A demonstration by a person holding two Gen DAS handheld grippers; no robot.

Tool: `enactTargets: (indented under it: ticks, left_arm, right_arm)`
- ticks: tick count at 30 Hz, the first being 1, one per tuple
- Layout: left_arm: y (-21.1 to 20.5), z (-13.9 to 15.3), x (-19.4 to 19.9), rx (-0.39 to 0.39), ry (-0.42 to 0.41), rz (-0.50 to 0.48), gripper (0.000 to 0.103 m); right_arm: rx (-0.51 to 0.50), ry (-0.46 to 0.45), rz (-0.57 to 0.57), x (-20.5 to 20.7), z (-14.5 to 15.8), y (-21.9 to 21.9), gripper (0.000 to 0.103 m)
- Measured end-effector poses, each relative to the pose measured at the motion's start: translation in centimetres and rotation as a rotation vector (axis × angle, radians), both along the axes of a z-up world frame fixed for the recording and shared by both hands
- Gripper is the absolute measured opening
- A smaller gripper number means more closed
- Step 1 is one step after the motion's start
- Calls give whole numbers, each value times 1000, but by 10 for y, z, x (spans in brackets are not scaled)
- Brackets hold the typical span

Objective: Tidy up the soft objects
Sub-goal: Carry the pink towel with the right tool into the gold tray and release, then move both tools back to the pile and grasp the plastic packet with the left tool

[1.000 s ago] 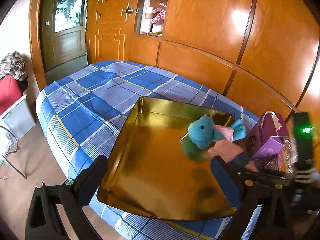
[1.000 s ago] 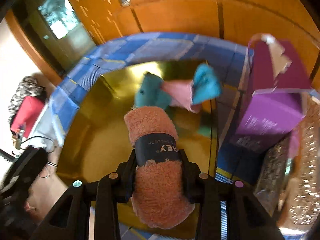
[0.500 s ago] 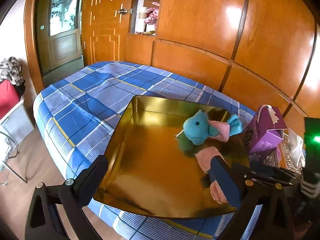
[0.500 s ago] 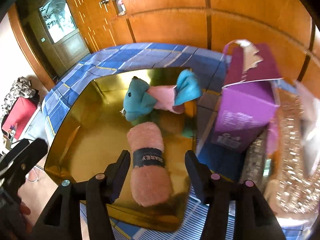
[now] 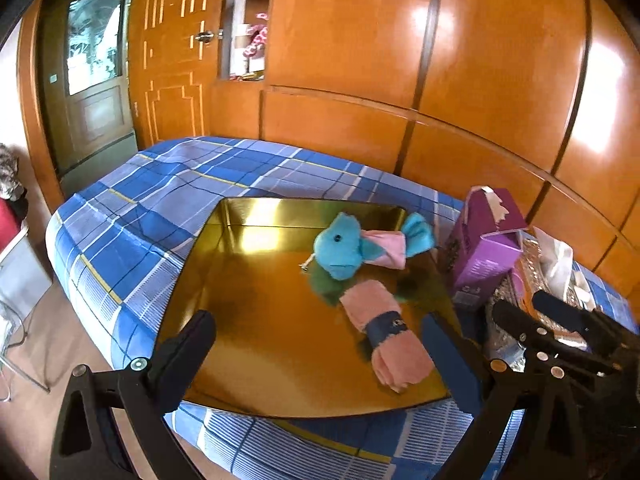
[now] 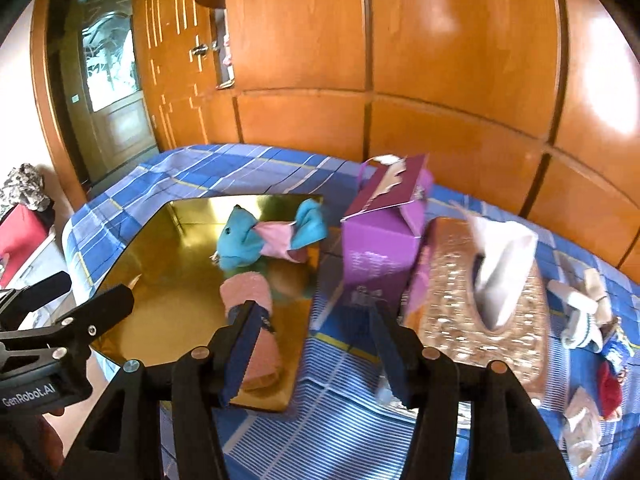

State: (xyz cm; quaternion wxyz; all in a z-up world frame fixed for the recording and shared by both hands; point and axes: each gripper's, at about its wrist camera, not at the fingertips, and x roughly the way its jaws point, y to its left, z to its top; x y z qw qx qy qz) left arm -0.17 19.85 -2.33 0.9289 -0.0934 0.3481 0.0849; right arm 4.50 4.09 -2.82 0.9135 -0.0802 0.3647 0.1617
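Gold tray [image 5: 240, 280] sits on the plaid bed [image 5: 168, 196], prob. as the collecting spot for soft stuff. Two items in it: rolled pink towel [image 5: 386, 340] w/ dark band, lying flat at approx 4 o'clock of the tray, and blue fish toy [image 5: 344, 246] just beyond it at 1 o'clock, touching or nearly so. Grouped tight on the tray's right side, leaving the left half free for more.

Right gripper [image 6: 312, 344]: jaws wide apart, holding nothing; towel shows behind its left finger, not clamped. It points toward the purple box [image 6: 380, 240] and glittery tissue box [image 6: 480, 292], which stand outside the tray at 3 o'clock. More small items lie at the far right of the bed [image 6: 592, 320], likely next to sort.

Left gripper [image 5: 320, 348]: jaws wide apart, empty, hovering over the tray's near edge at 6 o'clock.
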Motion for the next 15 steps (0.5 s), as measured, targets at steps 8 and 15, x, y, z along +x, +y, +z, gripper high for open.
enactTargets:
  ticks: [8, 15]
  left_arm:
    - [-24, 2, -3, 36, 0, -63, 103]
    - [-41, 3, -4, 40, 3, -114, 103]
  right_arm:
    - [27, -41, -62, -15, 12, -33, 57]
    - [48, -79, -121, -25, 23, -63, 57]
